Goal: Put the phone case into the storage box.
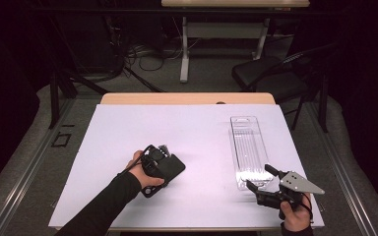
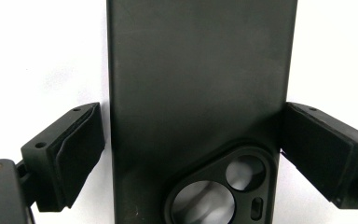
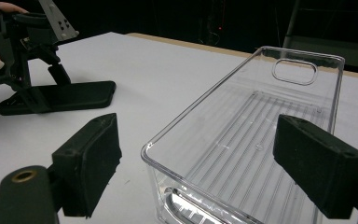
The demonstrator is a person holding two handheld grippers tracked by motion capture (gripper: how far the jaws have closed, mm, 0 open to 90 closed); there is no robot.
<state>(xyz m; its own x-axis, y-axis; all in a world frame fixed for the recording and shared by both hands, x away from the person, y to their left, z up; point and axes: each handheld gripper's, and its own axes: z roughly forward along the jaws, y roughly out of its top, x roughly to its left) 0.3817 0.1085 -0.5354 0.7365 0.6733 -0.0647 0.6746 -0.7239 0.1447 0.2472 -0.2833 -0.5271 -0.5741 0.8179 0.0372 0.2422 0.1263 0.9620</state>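
Observation:
A black phone case [image 1: 170, 166] lies flat on the white table, camera cutout toward me. My left gripper [image 1: 158, 158] stands over its near end. In the left gripper view the case [image 2: 200, 84] runs between the two pads; the right pad [image 2: 317, 149] sits against its edge and the left pad [image 2: 74, 149] stands a hair off it, so the gripper is open. My right gripper [image 1: 257, 178] is open at the near end of a clear plastic tray [image 1: 248, 147]. Its left pad [image 3: 93, 158] is outside the tray's wall [image 3: 205, 102] and its right pad [image 3: 317, 158] is over the inside. The tray holds nothing.
A white sheet [image 1: 128, 128] covers the table, with a wooden strip [image 1: 187, 98] at the far edge. The right gripper view also takes in the left gripper [image 3: 23, 42] and the case [image 3: 70, 95]. A chair [image 1: 266, 73] and a desk's legs stand beyond the table.

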